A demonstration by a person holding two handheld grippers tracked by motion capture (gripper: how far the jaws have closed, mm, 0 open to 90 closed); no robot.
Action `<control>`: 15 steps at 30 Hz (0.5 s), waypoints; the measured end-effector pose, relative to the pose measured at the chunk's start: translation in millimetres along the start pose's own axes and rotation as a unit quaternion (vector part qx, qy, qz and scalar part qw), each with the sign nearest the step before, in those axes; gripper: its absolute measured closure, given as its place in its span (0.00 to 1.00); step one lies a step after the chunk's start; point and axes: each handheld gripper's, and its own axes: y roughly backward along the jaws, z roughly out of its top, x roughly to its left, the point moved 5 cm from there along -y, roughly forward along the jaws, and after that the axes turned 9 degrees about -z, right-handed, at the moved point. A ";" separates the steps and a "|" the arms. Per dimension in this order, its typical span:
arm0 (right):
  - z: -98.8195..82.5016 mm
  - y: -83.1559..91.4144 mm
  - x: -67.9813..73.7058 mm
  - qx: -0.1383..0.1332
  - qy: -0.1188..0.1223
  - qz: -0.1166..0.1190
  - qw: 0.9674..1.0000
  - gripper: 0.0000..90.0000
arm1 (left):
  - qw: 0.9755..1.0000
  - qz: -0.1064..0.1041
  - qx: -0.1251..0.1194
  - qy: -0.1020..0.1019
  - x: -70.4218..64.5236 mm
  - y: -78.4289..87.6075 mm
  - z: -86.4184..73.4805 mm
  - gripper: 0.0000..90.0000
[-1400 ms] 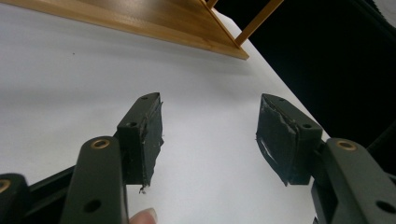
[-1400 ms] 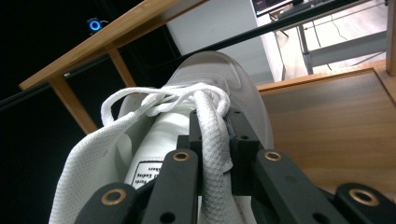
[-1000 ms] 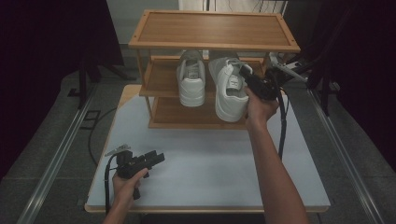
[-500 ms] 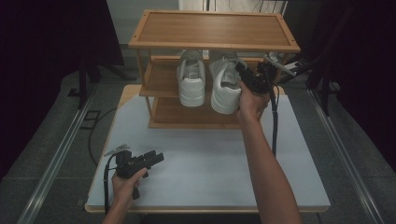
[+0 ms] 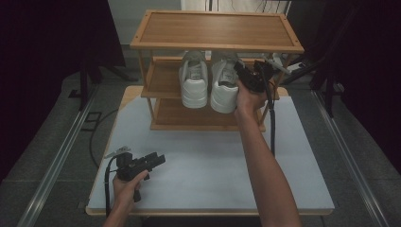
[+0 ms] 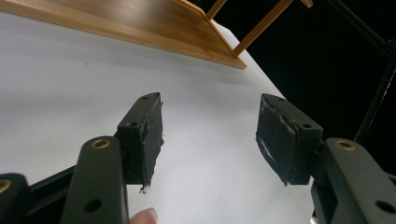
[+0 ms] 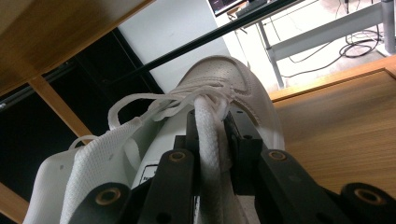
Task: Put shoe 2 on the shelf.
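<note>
High view: shoe rack [image 5: 216, 29] at back of table [image 5: 208, 165]; two white shoes on middle shelf. Right gripper [image 5: 250, 78] sets right shoe [image 5: 225, 85] beside left shoe [image 5: 194, 82].

Left gripper view: left gripper [image 6: 210, 130] idle, jaws apart, in front of rack.

Right gripper view: jaws clamped on shoe's collar edge, laces ahead. Judged step: placing. Next: release, withdraw.

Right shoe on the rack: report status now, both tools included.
Right tool shut on right shoe, gripping its side wall at the middle shelf. Left tool open, empty, over the table. Left shoe close alongside.
</note>
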 end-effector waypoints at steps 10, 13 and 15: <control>0.6 -9.3 8.2 -0.005 0.009 0.021 1.000 0.70 | 1.000 0.000 -0.001 -0.001 -0.5 0.8 -0.3 0.45; 4.8 -5.7 11.7 -0.006 0.010 0.040 0.999 0.68 | 1.000 0.000 -0.005 0.000 -0.6 1.4 0.7 0.45; 3.8 -2.6 13.0 -0.006 0.028 0.034 0.999 0.67 | 1.000 -0.001 -0.005 -0.001 -0.6 1.2 0.6 0.45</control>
